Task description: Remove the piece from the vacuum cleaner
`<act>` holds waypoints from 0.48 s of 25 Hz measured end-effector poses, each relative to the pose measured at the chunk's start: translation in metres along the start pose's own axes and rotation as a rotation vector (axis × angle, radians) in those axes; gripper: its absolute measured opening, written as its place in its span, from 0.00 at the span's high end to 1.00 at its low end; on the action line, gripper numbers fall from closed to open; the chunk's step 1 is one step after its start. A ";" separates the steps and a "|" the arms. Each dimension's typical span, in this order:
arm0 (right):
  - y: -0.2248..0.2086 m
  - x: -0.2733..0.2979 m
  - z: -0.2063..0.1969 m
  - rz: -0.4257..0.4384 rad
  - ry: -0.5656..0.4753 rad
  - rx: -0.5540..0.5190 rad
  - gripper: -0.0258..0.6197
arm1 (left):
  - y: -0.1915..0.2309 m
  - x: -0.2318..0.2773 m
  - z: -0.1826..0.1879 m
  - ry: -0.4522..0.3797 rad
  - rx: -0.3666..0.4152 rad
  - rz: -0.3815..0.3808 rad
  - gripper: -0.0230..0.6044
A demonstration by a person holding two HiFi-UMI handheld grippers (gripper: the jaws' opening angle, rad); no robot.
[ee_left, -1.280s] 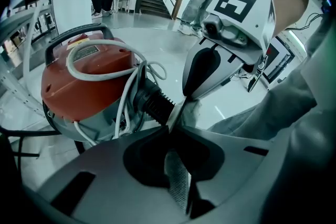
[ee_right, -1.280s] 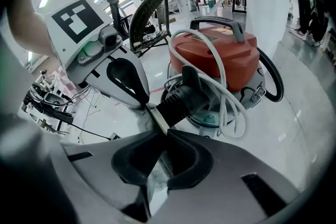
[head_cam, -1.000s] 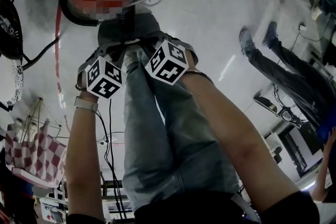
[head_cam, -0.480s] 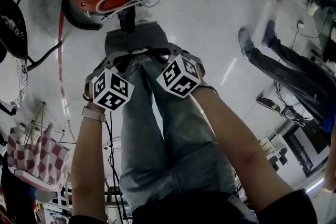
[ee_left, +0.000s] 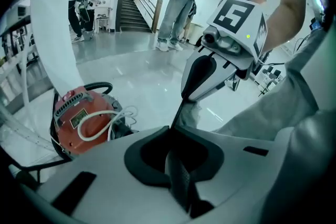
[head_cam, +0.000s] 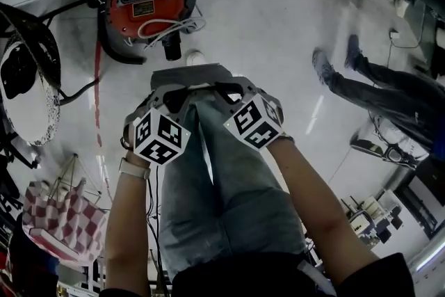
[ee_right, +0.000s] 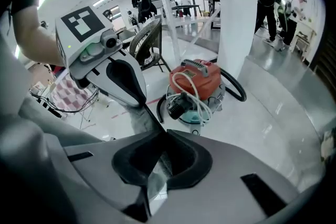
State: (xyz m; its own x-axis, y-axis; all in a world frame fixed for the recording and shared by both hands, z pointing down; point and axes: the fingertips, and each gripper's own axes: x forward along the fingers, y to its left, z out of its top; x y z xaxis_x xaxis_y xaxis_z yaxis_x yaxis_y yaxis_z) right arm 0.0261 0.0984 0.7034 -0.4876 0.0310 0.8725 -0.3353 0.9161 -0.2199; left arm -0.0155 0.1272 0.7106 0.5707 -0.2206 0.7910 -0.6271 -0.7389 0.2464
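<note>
The vacuum cleaner [head_cam: 149,0] is a red round canister on the pale floor with a black hose, a looped white cord [head_cam: 167,26] and a black port [head_cam: 171,45] on its near side. It also shows in the left gripper view, the vacuum cleaner [ee_left: 84,118], and in the right gripper view, the vacuum cleaner [ee_right: 195,86]. My left gripper [head_cam: 174,77] and right gripper [head_cam: 208,76] are held side by side above my legs, short of the vacuum and apart from it. Both are shut with nothing between the jaws.
A standing fan [head_cam: 28,90] and a checked bag [head_cam: 59,219] are at the left. A person's legs [head_cam: 368,83] are on the floor at the right. A white pillar [ee_right: 236,8] rises behind the vacuum; people [ee_left: 181,2] stand near stairs.
The vacuum has come fully into the head view and sits lower in the picture. Both grippers also sit lower in the frame, still side by side and shut.
</note>
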 end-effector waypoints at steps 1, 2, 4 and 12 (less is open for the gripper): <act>0.000 -0.011 0.003 -0.011 -0.006 0.006 0.89 | -0.003 -0.007 0.008 -0.008 0.000 0.001 0.90; 0.000 -0.023 0.007 -0.021 -0.012 0.011 0.89 | -0.007 -0.014 0.017 -0.016 -0.001 0.002 0.90; 0.000 -0.046 0.014 -0.040 -0.021 0.014 0.89 | -0.013 -0.027 0.033 -0.029 0.000 -0.001 0.90; -0.003 -0.152 0.053 -0.104 -0.052 0.015 0.88 | -0.040 -0.091 0.114 -0.060 0.090 -0.062 0.91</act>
State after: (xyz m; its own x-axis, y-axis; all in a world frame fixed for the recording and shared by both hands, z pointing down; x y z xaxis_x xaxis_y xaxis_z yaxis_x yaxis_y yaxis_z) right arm 0.0584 0.0700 0.5484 -0.4906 -0.0850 0.8672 -0.3977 0.9073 -0.1361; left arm 0.0174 0.1044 0.5649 0.6388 -0.2085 0.7406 -0.5413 -0.8058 0.2400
